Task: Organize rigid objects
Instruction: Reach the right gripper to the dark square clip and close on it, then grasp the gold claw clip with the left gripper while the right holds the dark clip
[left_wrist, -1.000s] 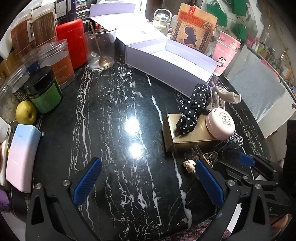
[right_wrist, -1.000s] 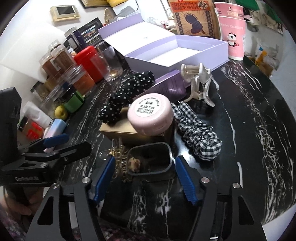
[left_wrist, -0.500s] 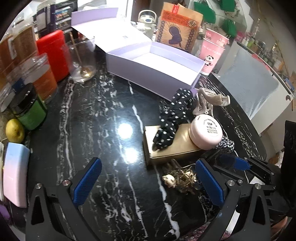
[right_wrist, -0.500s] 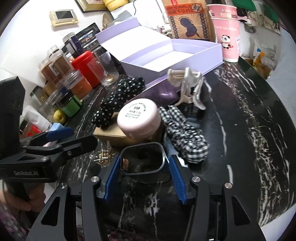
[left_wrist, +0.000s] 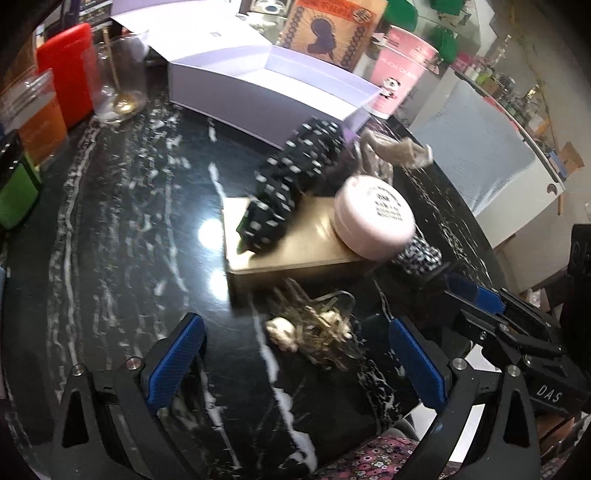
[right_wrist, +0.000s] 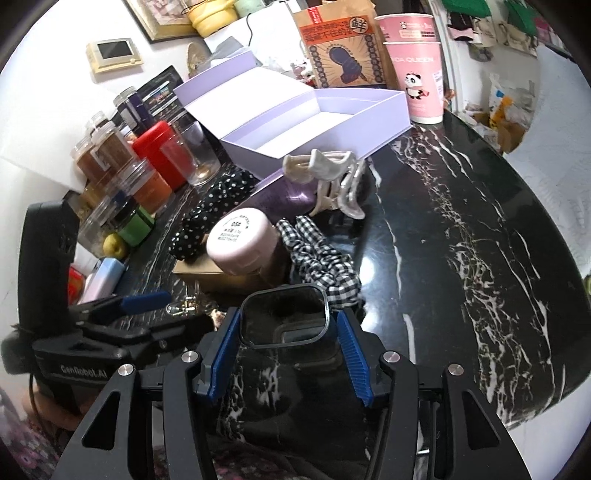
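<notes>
My right gripper (right_wrist: 286, 341) is shut on a small dark compact mirror (right_wrist: 283, 318) and holds it above the black marble table (right_wrist: 461, 229). My left gripper (left_wrist: 295, 354) is open, low over the table, with a gold hair clip with pearls (left_wrist: 314, 330) between its fingers. Behind the clip lies a gold box (left_wrist: 291, 243) carrying a polka-dot scrunchie (left_wrist: 291, 184) and a pink round jar (left_wrist: 373, 218). An open lilac box (right_wrist: 317, 118) stands at the back. A white claw clip (right_wrist: 332, 181) and a checked scrunchie (right_wrist: 317, 254) lie near the jar.
Jars, a red canister (right_wrist: 162, 151) and a glass (left_wrist: 118, 85) line the left edge. A pink paper cup (right_wrist: 417, 85) and a brown paper bag (right_wrist: 340, 48) stand behind the lilac box. The table edge curves on the right.
My right gripper closed on the mirror and lifted it off the table. My left gripper moved right and forward, bringing the gold hair clip between its fingers.
</notes>
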